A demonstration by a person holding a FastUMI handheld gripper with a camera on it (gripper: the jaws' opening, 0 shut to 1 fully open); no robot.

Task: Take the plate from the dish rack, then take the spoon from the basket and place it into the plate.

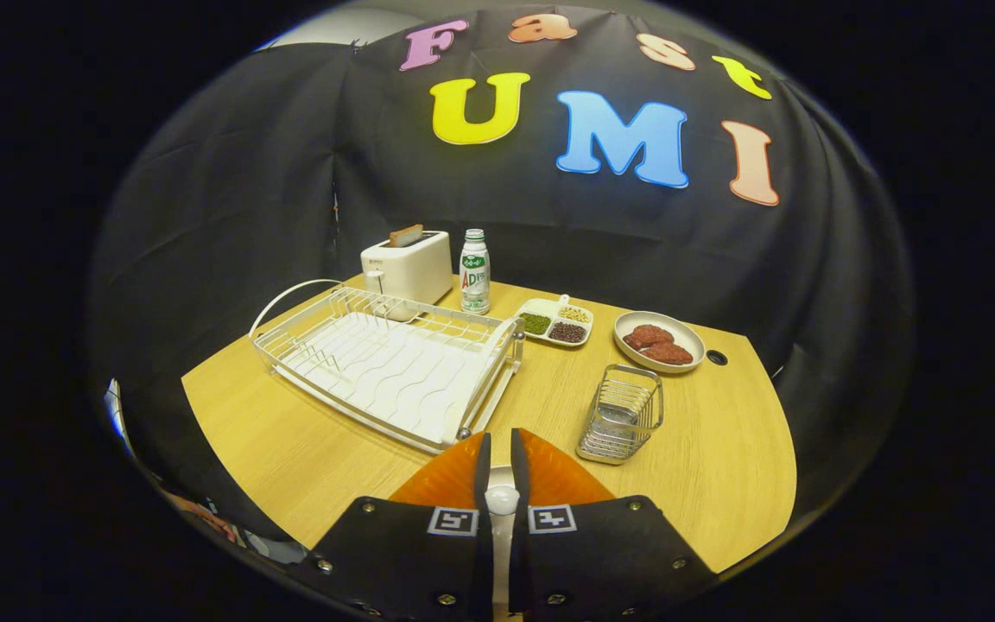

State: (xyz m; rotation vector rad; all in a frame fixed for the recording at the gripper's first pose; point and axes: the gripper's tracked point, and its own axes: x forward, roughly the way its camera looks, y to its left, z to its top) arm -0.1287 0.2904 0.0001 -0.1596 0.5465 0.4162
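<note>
The wooden table (290, 432) spread wide beneath the camera, and the white dish rack (385, 367) sat well ahead of the fingers, empty of plates as far as could be seen. Behind it stood the toaster (407, 266) and a bottle (474, 271), tucked against the wall, likely out of the way. A round dish of reddish food (659, 341) and a divided tray (556, 323) lay beyond the wire basket (623, 413), which sat just ahead, a little right. The gripper (497, 449) hung nearly closed on something white and narrow (502, 499), possibly the spoon's handle; I couldn't be sure.
</note>
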